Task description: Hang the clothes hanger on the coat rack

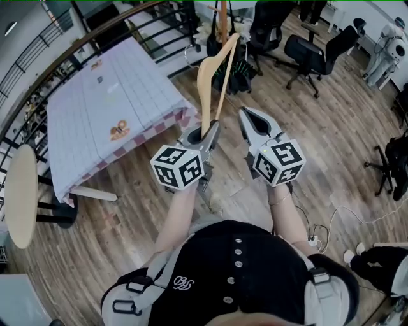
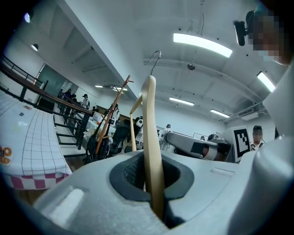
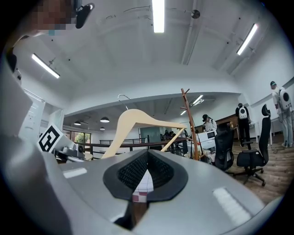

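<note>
A pale wooden clothes hanger stands upright, its lower arm end clamped in my left gripper, which is shut on it. In the left gripper view the hanger rises from between the pads, its metal hook on top. My right gripper is level beside it on the right, shut with nothing between its pads; from there the hanger shows to the left. The wooden coat rack stands ahead, beyond both grippers, and also shows as the rack and the rack.
A table with a checked cloth stands to the left, a round wooden stool nearer left. Black office chairs are at the back right. A railing runs behind the table. A cable and power strip lie on the floor right.
</note>
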`<action>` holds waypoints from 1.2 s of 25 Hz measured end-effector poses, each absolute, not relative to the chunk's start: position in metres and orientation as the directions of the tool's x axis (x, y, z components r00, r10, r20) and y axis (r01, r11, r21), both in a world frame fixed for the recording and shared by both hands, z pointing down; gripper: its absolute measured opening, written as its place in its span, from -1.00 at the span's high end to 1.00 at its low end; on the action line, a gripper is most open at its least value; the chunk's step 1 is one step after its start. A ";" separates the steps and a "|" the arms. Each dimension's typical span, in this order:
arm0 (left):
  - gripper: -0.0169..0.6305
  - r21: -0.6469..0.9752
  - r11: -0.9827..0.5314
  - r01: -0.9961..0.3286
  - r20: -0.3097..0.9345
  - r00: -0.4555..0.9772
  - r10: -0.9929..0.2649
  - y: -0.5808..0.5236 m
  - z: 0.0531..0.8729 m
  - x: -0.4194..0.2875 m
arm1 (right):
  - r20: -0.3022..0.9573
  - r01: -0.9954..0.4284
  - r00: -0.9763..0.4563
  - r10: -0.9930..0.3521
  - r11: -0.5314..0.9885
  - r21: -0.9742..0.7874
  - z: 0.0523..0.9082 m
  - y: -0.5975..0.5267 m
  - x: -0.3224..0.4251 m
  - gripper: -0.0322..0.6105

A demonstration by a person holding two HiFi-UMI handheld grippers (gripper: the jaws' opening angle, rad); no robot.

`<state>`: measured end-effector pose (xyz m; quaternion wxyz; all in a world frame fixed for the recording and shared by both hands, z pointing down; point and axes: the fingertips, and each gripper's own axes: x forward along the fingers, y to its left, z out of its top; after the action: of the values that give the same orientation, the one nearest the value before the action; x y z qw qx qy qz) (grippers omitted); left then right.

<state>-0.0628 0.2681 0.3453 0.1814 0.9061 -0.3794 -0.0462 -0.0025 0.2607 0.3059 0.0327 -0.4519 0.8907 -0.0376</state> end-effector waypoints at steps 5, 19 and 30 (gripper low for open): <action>0.96 0.345 -0.667 -0.660 0.045 0.721 -0.691 0.201 0.338 -0.066 | -0.036 -0.819 -0.568 -0.823 0.568 -0.082 0.300 0.193 -0.004 0.90; 0.96 0.358 -0.664 -0.656 0.071 0.729 -0.681 0.079 0.351 -0.084 | 0.013 -0.842 -0.536 -0.844 0.534 -0.074 0.315 0.075 -0.019 0.90; 0.96 0.378 -0.611 -0.695 0.092 0.685 -0.723 -0.013 0.372 -0.086 | 0.021 -0.816 -0.574 -0.819 0.570 -0.092 0.333 -0.017 -0.022 0.90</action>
<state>-0.0861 -0.0128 0.3719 0.1954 0.8968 -0.3953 -0.0349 -0.0217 -0.0167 0.3331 0.0122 -0.4613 0.8860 -0.0458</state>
